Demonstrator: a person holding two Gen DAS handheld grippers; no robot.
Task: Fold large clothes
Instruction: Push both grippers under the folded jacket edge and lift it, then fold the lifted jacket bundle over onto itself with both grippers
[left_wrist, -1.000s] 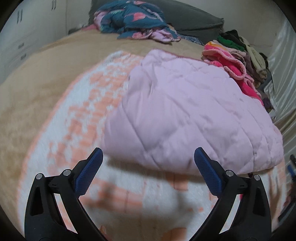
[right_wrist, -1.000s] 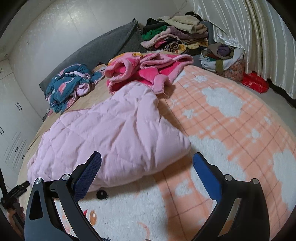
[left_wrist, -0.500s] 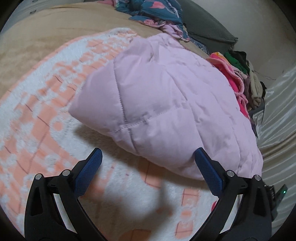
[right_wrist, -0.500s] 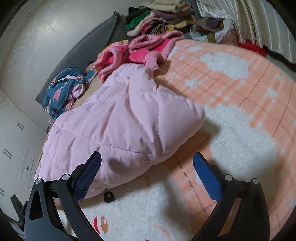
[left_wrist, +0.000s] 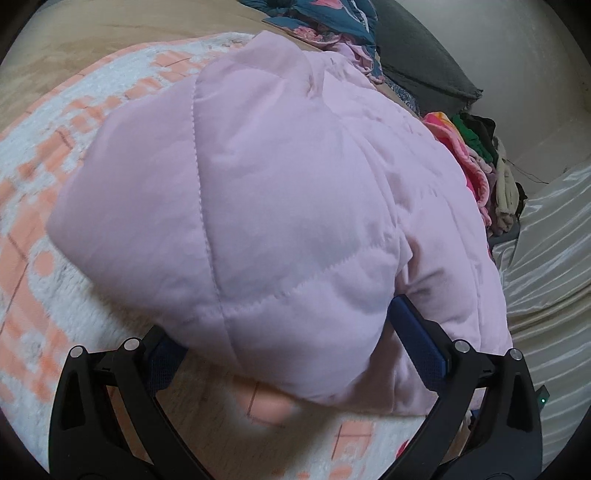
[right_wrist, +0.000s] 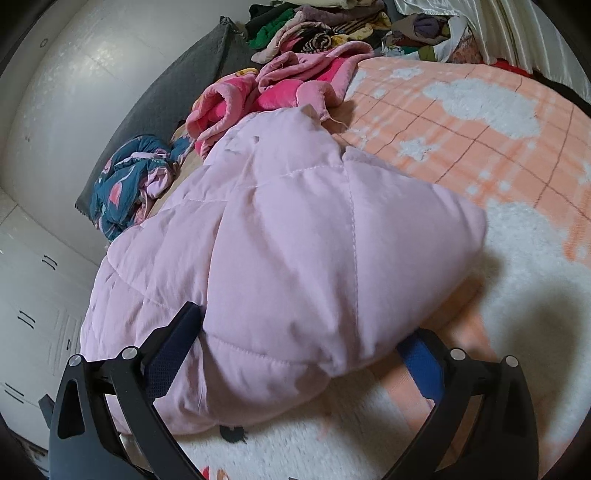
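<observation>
Straddling the near edge w/ jaws spread wide and not yet clenched, the left gripper (left_wrist: 291, 354) and right gripper (right_wrist: 299, 350) each bracket one near corner of the puffy quilted pink jacket (left_wrist: 280, 192), lying partly folded on the peach-and-white blanket (right_wrist: 509, 155), long axis running left-right betw. them.

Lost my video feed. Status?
Both tools open, left tool and right tool each straddling a corner of the pink quilted jacket. Not gripped yet. Nothing blocking.

Pale pink quilted jacket (left_wrist: 280, 206); orange-white checked blanket (right_wrist: 480, 147), apparently.
</observation>
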